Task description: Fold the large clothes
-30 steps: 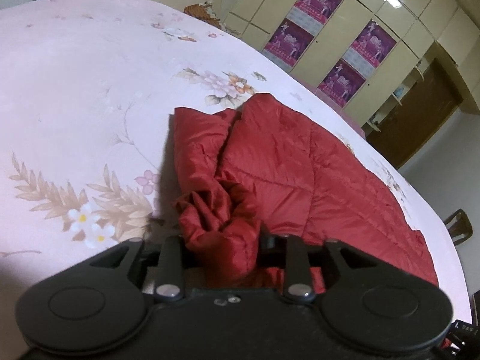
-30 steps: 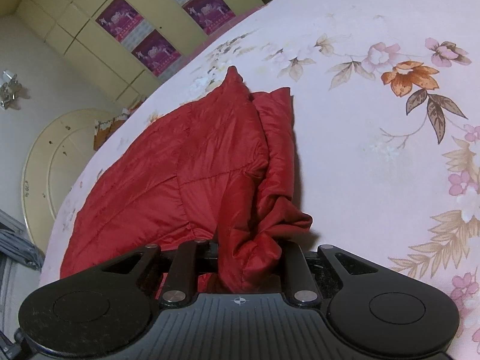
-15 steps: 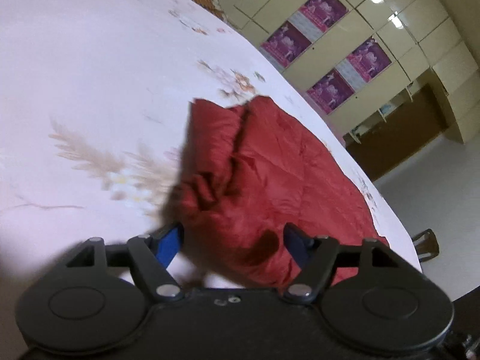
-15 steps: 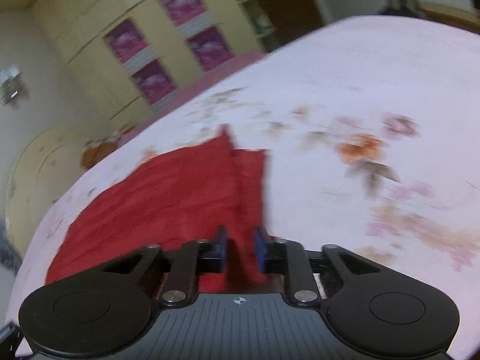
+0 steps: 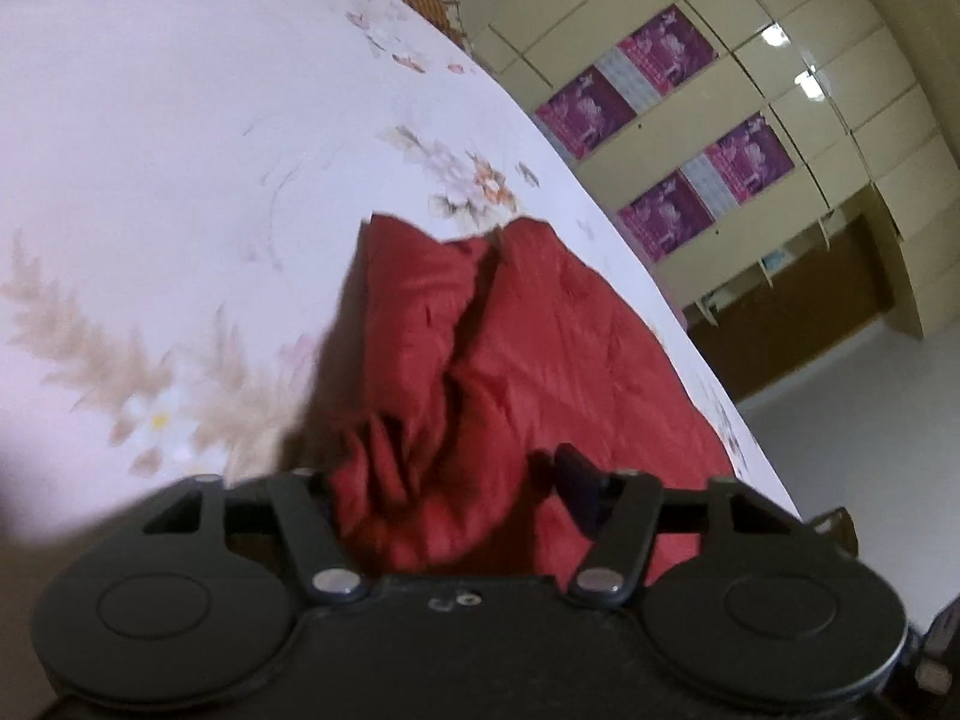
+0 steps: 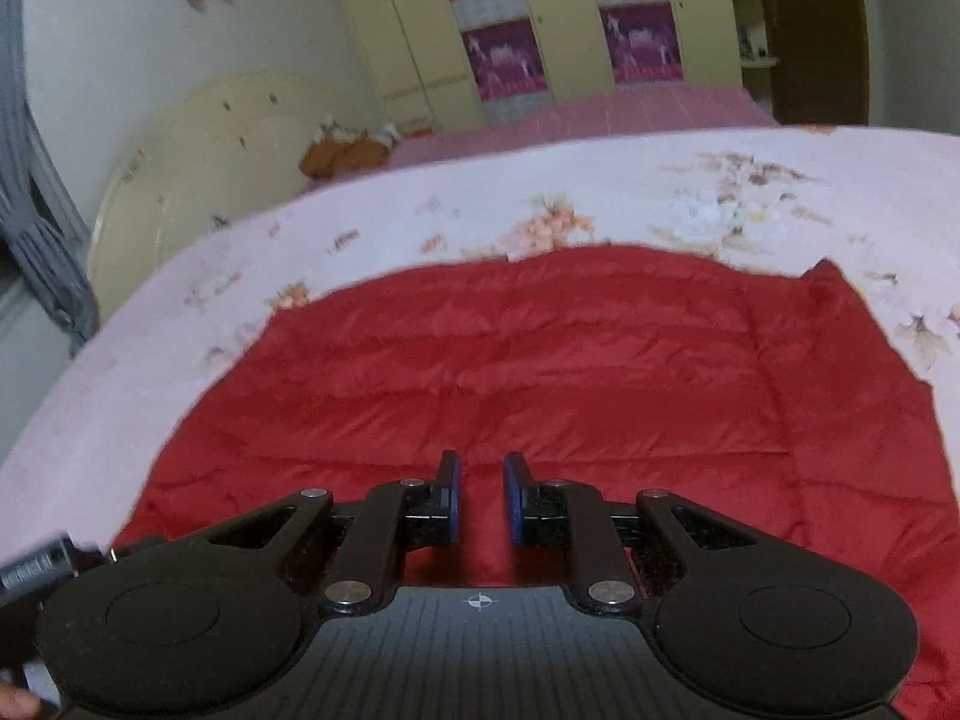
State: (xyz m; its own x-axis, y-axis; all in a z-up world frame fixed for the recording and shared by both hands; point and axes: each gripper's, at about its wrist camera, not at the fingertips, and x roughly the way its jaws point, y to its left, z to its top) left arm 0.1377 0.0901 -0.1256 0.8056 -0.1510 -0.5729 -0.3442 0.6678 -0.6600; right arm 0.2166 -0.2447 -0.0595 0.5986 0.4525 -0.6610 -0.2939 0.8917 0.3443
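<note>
Both tools spread and empty, left tool [image 5: 447,489] straddles red quilted jacket's [image 6: 540,372] bunched sleeve [image 5: 408,360] at 12 o'clock; snagging could undo fold.

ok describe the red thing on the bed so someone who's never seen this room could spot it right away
Start at the big bed with the pale pink floral sheet, in front of the yellow wardrobes with purple posters. Spread across its middle lies a red quilted jacket, puffy with stitched rows. It is the only solid red item on the flowered sheet.
</note>
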